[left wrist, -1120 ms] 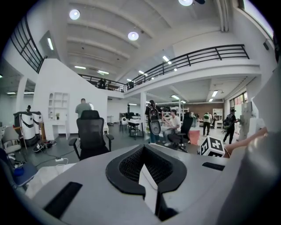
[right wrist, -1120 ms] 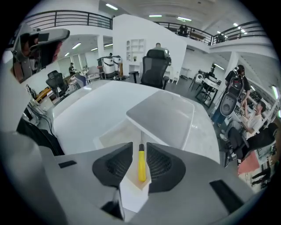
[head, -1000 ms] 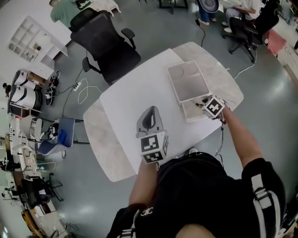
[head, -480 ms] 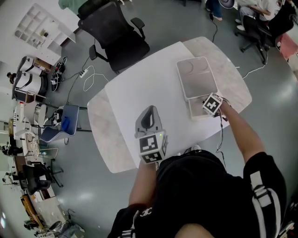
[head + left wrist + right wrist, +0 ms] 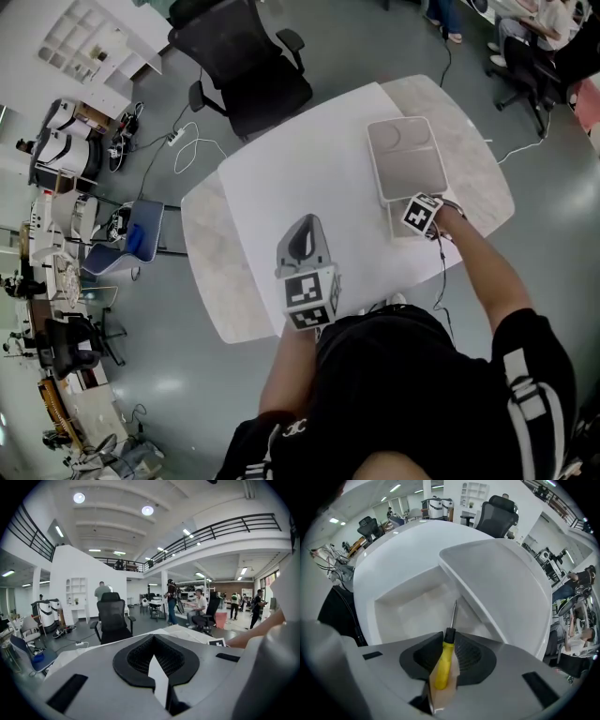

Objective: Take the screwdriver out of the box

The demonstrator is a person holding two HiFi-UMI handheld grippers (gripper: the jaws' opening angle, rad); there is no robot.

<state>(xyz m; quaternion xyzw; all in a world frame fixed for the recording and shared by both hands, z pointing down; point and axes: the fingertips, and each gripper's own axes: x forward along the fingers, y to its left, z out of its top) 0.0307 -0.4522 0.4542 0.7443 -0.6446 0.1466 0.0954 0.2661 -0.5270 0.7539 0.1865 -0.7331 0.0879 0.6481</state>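
Yellow plastic handle of the screwdriver (image 5: 442,662) is clenched between the right gripper (image 5: 449,643) jaws, steel shaft pointing ahead over the open box (image 5: 405,586); probably light, rigid, slightly slick, so handle hold suits.

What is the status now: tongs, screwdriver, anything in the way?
Right tongs shut on the screwdriver handle, shaft above the open box. Left tongs shut, empty, over the table. Path out looks free.

We see our grey left gripper (image 5: 157,670), its black-padded jaws drawn together and empty, above the white tabletop (image 5: 180,631). Beyond stands a black mesh office chair (image 5: 112,618); a bare forearm (image 5: 253,632) shows at the right.
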